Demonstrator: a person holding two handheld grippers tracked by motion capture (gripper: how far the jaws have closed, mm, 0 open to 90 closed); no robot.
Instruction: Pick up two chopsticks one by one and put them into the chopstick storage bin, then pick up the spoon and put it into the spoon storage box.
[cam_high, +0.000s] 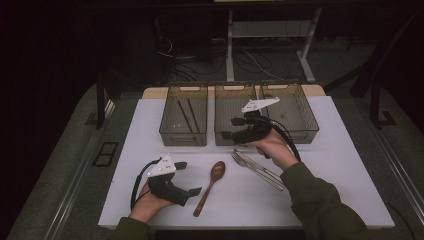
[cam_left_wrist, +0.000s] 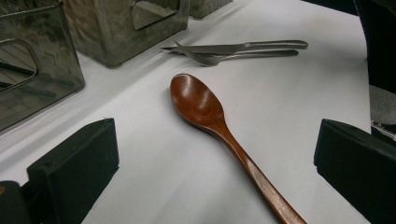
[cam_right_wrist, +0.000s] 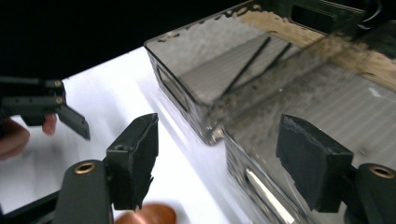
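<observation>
**Spoon between your open left tongs**

In your right gripper view, the wooden spoon is cut off at the bottom edge. It is glossy brown, lying flat on the white worktop. Your left tongs gape around it; your right tongs are open, empty, over the middle bin.

Bench: white top. Wooden spoon: glossy reddish brown, lying on the bench. Fork and knife, right of the spoon: plain silver-grey metal. Three bins beyond the spoon: smoky translucent grey, faintly ribbed floors. Left gripper and right gripper: matte black fingers, pale grey top plates. Sleeve: dark olive green.
</observation>
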